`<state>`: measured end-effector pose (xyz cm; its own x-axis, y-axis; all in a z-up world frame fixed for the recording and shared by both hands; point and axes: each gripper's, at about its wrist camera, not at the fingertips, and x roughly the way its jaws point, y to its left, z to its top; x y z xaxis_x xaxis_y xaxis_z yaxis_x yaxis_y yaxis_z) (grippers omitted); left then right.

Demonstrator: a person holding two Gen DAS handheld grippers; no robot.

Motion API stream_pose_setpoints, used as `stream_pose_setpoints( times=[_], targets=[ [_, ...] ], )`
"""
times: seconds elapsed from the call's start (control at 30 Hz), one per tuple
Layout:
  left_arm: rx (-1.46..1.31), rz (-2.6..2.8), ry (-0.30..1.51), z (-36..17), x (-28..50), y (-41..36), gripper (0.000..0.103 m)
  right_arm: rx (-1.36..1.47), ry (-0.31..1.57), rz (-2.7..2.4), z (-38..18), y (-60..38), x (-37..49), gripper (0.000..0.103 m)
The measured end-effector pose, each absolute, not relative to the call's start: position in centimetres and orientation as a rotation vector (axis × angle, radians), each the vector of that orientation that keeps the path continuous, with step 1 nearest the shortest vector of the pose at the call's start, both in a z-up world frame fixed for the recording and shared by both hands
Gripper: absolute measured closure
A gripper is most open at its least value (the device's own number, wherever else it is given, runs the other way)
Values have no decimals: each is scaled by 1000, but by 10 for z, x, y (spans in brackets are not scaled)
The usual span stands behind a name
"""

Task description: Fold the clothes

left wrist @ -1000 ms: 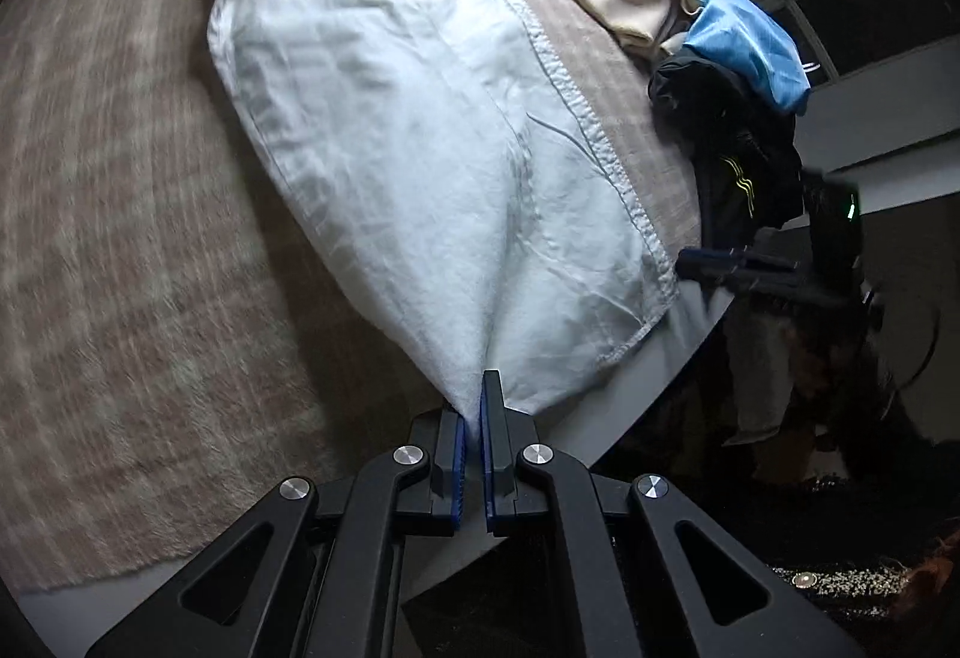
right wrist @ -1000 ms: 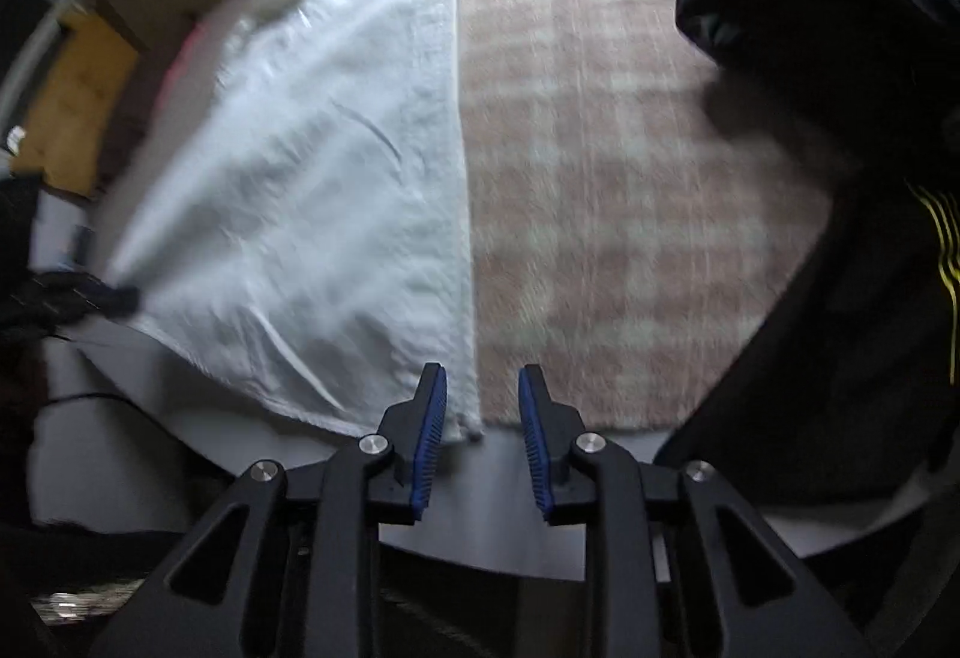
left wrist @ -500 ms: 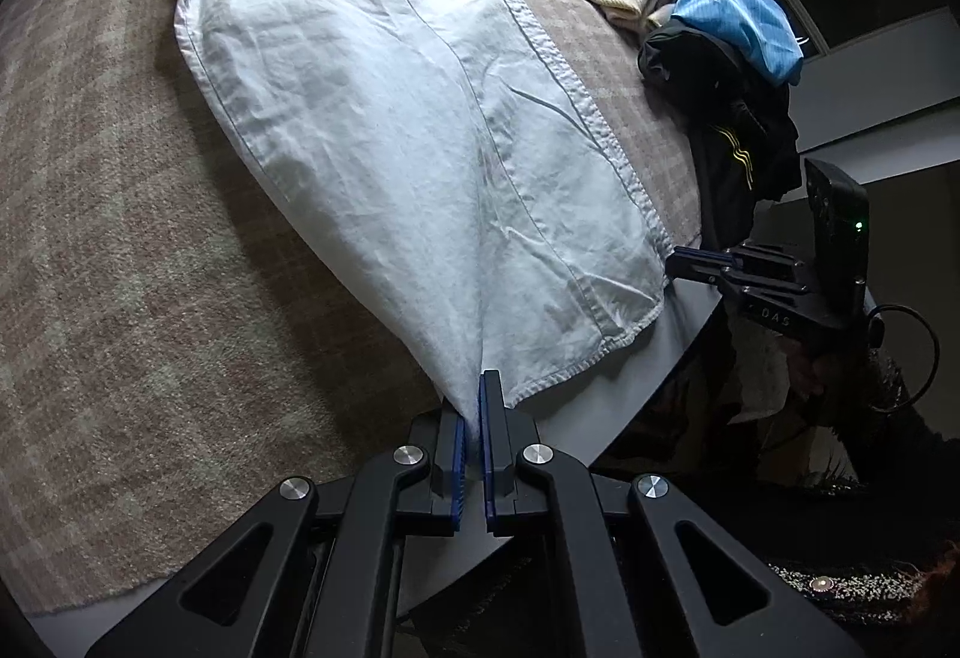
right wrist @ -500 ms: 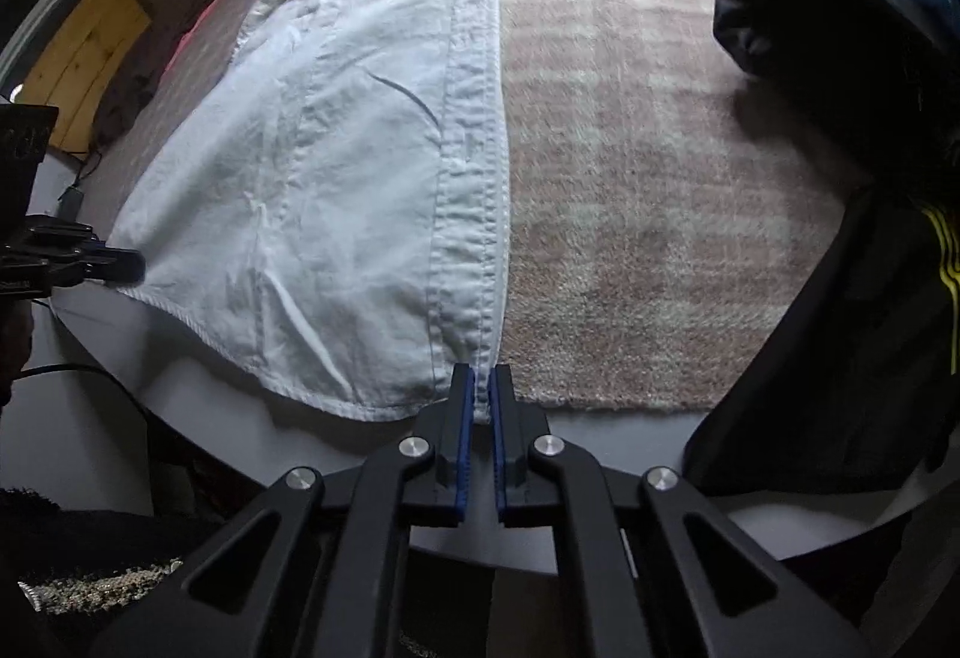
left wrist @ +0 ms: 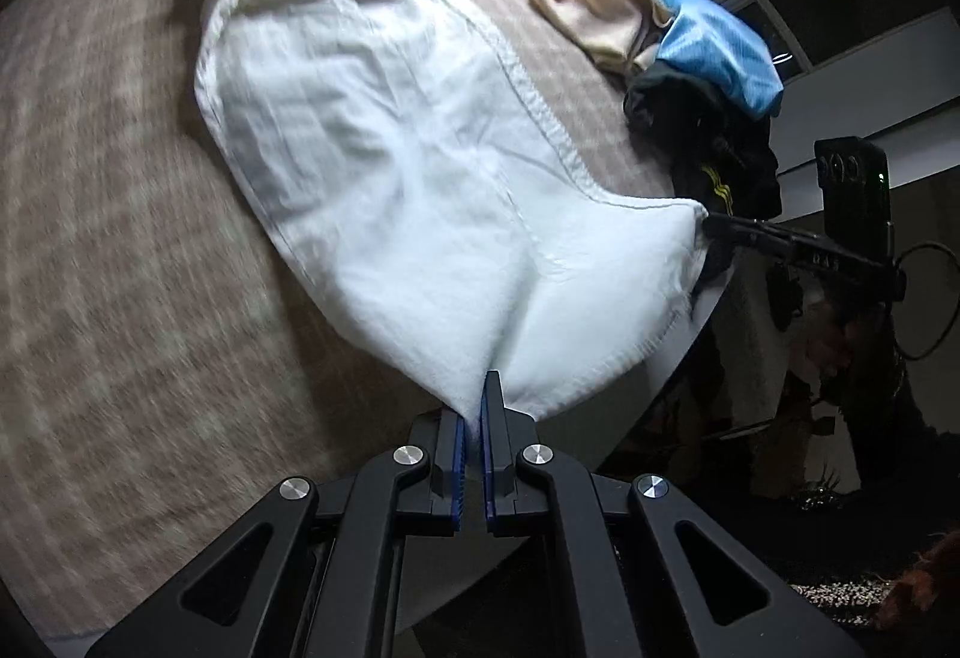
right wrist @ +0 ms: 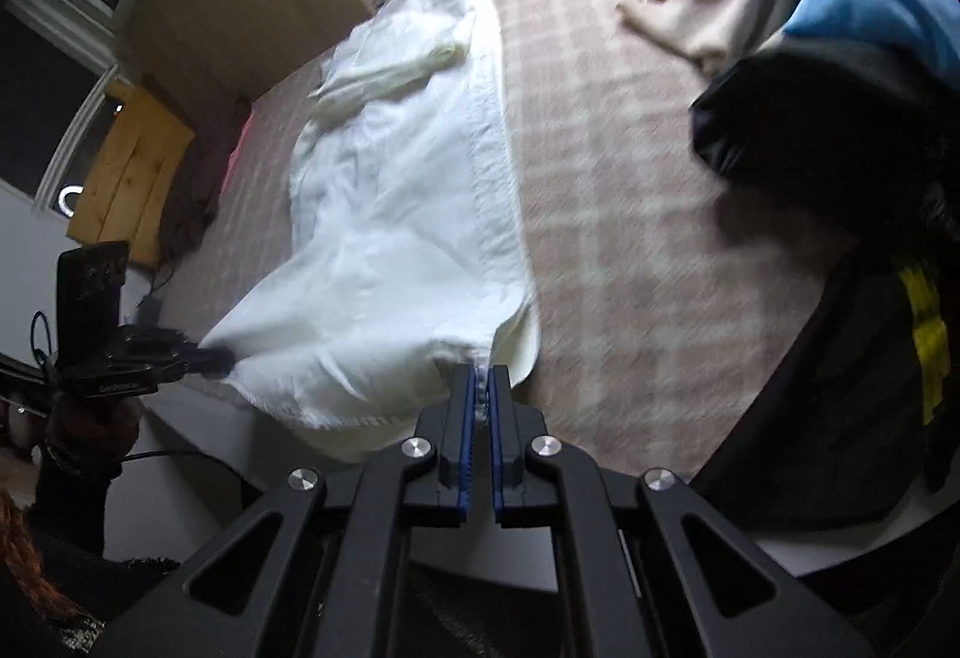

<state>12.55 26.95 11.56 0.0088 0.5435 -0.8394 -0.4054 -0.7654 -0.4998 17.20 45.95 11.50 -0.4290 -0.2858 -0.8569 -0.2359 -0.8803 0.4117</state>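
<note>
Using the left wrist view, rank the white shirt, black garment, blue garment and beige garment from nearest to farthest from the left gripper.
1. White shirt, clamped in the left gripper.
2. Black garment, right, at the edge.
3. Blue garment, above it.
4. Beige garment, far right; close to blue.

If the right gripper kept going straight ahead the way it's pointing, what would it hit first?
The right gripper is shut on the white shirt's hem, so it would push into that shirt first, probably bunching it over the plaid blanket.

A plaid blanket (left wrist: 120, 214) covers the surface, with a wooden crate (right wrist: 129, 178) beyond its edge.
</note>
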Motion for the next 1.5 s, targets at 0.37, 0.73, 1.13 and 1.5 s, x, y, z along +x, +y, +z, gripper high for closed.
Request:
stream_pose_setpoints(
  times=[0.37, 0.73, 1.13, 1.5],
  targets=[
    [-1699, 1787, -133, 97, 137, 272, 100, 1863, -749, -2422, 63, 445, 188, 92],
    [-1713, 1783, -113, 95, 141, 282, 100, 1908, -522, -2568, 43, 419, 187, 71],
    [-1684, 1793, -148, 98, 142, 282, 100, 1825, -637, -2483, 52, 425, 190, 92],
    [-1623, 1823, -282, 120, 119, 262, 100, 1583, -1075, -2366, 95, 474, 171, 92]
  ],
)
